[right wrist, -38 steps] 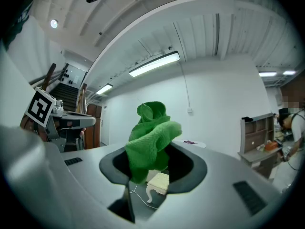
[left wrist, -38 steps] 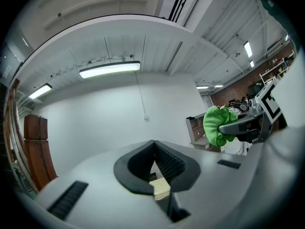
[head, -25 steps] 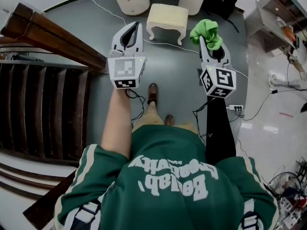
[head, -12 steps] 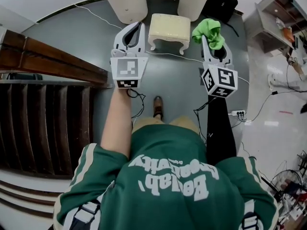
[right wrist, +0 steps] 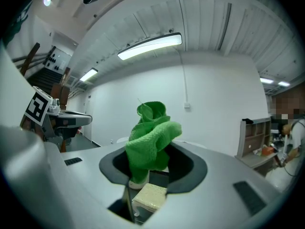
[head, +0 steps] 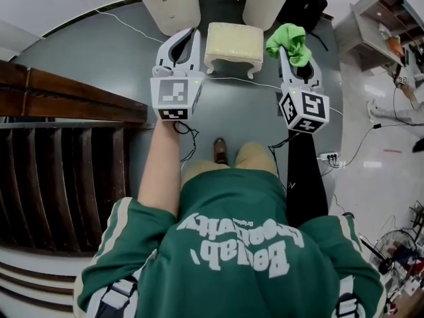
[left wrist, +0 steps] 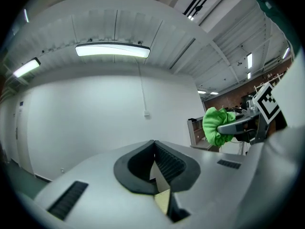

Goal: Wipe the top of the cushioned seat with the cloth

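The right hand-held gripper point(right wrist: 141, 178) has its jaws pressed on the lower end of a green cloth point(right wrist: 151, 140). The bunched rest of the cloth stands up past the jaw tips. The left hand-held gripper point(left wrist: 154, 149) has its ribbed jaws closed against each other with nothing between them.

In the head view both point toward 12 o'clock. The left hand-held gripper point(head: 179, 48) is at 9 o'clock of the cushioned seat point(head: 233, 40) and the right hand-held gripper point(head: 293, 63) is at about 4 o'clock of it. The cloth point(head: 290, 43) shows just beside the seat's 3 o'clock edge, not on its top.

The cream seat stands on the grey floor point(head: 99, 58). A white cable point(head: 228, 78) runs at its 6 o'clock side, and a black bag point(head: 306, 6) lies toward 1 o'clock. A dark wooden staircase point(head: 59, 177) fills the 9 o'clock side. The person's shoe point(head: 220, 150) shows near 6 o'clock of the seat.
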{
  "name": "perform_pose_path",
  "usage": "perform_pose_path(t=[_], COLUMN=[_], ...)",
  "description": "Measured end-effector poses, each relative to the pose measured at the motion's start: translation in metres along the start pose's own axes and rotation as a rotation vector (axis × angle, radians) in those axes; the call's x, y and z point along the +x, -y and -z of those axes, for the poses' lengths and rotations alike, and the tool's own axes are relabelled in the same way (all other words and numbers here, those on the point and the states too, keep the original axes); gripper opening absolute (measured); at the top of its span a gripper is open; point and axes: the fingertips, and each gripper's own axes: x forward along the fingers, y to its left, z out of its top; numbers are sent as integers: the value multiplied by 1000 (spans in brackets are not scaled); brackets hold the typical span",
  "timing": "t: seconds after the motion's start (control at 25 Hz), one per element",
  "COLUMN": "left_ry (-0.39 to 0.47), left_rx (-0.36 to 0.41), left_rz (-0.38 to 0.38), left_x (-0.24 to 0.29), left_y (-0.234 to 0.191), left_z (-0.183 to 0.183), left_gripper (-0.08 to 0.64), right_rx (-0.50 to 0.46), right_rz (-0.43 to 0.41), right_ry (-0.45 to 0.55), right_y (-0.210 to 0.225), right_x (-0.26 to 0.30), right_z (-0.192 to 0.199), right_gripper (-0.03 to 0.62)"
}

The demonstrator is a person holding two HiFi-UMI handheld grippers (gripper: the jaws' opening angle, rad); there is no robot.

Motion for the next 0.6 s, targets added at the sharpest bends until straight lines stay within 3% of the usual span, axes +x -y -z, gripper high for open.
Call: perform_pose_path(t=[0.32, 0.6], left_ry=[-8, -17], left_rx=[-15, 1], left_rz=[-4, -15], left_x=[31, 95], left_y=[-16, -37], left_z=[4, 23], left_gripper=[17, 17], right_rx=[8, 23], right_rz=[-5, -28], right_ry=[-9, 8], right_y=[12, 35], right_x=[34, 107], right_z=[0, 9], right_gripper=[163, 163])
